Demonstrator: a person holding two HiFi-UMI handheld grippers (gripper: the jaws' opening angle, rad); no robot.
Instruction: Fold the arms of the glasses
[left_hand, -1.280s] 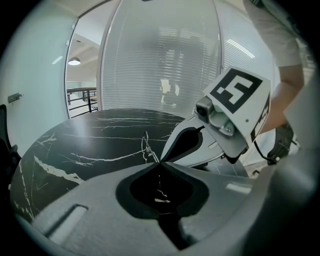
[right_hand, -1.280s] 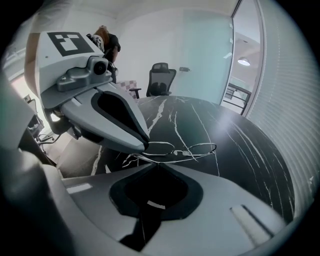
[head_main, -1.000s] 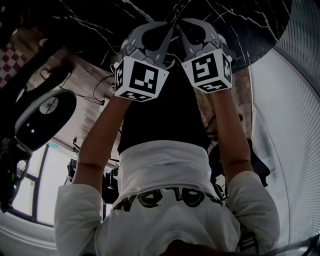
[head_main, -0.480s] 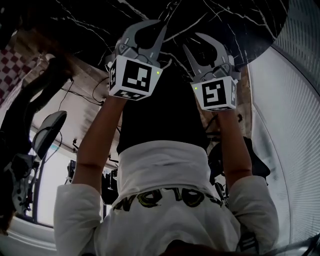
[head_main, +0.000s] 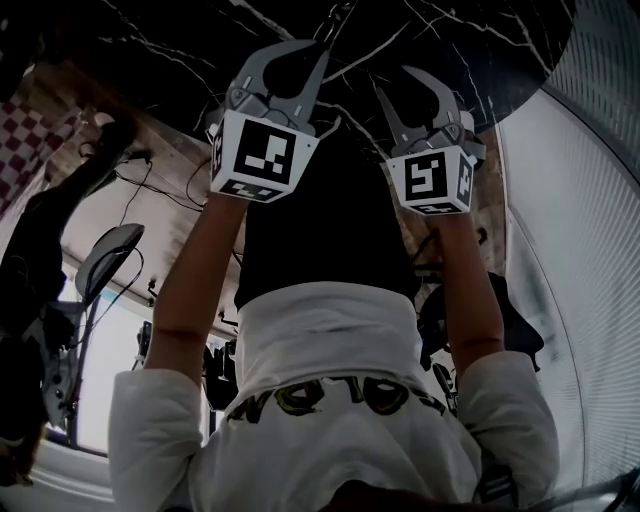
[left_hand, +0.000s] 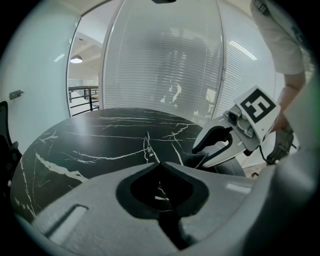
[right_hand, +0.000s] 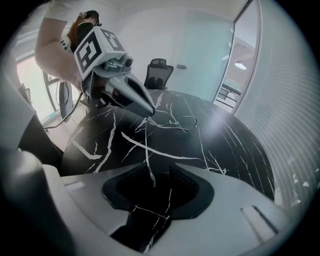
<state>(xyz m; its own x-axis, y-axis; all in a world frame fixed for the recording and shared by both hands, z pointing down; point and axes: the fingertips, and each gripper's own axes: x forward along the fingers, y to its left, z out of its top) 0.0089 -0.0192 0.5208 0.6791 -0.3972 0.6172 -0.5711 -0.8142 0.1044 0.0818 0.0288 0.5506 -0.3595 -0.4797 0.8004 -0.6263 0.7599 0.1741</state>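
Note:
Thin wire-frame glasses (right_hand: 175, 120) lie on the black marble table (right_hand: 235, 150). My left gripper (right_hand: 151, 113) is shut, its tips pinching the frame at its near left corner; in its own view the left gripper (left_hand: 159, 164) has its tips together with the frame (left_hand: 146, 146) just beyond. One thin arm (right_hand: 148, 165) of the glasses runs from there toward my right gripper (right_hand: 159, 172) and ends between its jaws, untouched by the pads. Those jaws have just been opening. In the head view the left gripper (head_main: 322, 55) and the open right gripper (head_main: 412, 92) stand side by side and apart.
The round table's edge (left_hand: 30, 150) curves near on the left. A black office chair (right_hand: 159, 67) stands behind the table. A glass wall with blinds (left_hand: 170, 65) rises beyond it. The person's white shirt (head_main: 330, 400) fills the lower head view.
The right gripper's jaws went from shut to open, and it drew away to the right of the left gripper. The left gripper stayed shut in place.

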